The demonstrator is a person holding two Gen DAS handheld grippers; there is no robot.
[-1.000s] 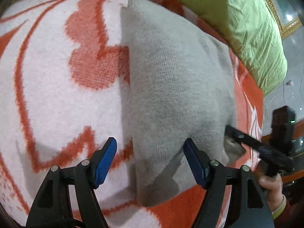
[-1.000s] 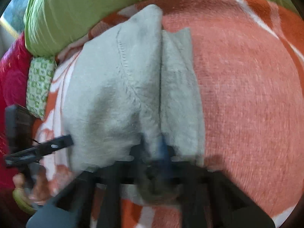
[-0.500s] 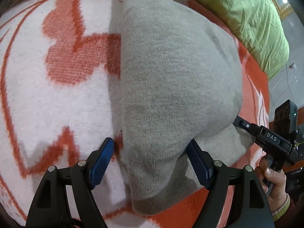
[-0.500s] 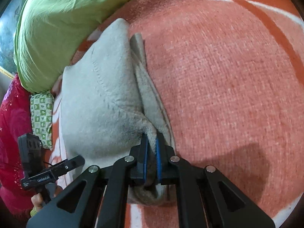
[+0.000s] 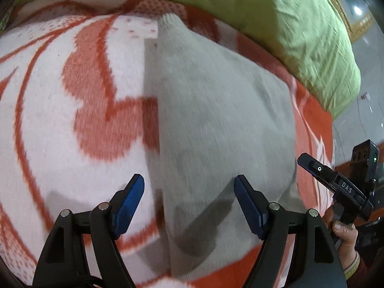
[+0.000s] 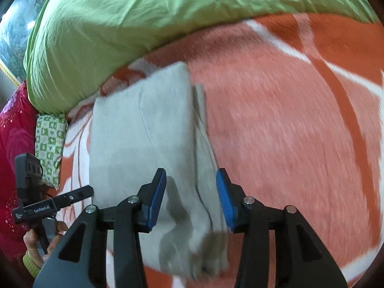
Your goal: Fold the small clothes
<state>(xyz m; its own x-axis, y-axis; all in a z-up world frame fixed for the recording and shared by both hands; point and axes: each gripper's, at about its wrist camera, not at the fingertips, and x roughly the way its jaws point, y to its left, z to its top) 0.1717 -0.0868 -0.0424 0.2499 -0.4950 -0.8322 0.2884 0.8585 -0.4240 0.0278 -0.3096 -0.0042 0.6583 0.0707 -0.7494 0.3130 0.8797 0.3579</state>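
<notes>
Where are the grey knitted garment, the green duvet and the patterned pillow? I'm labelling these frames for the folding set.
grey knitted garment (image 5: 216, 120): left wrist view, middle of its top layer.
green duvet (image 6: 144, 19): right wrist view, its wrinkled upper face.
patterned pillow (image 6: 49, 148): right wrist view, middle of its green-and-white end.

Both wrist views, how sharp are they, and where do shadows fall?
Left wrist view: motion blur smears the grey knit garment and blanket, while the left gripper stays crisp, its shadows crossing the cloth. Right wrist view: the blanket streaks, and the right gripper is sharp, shadowing the garment's near end. Fisheye bends both.
</notes>
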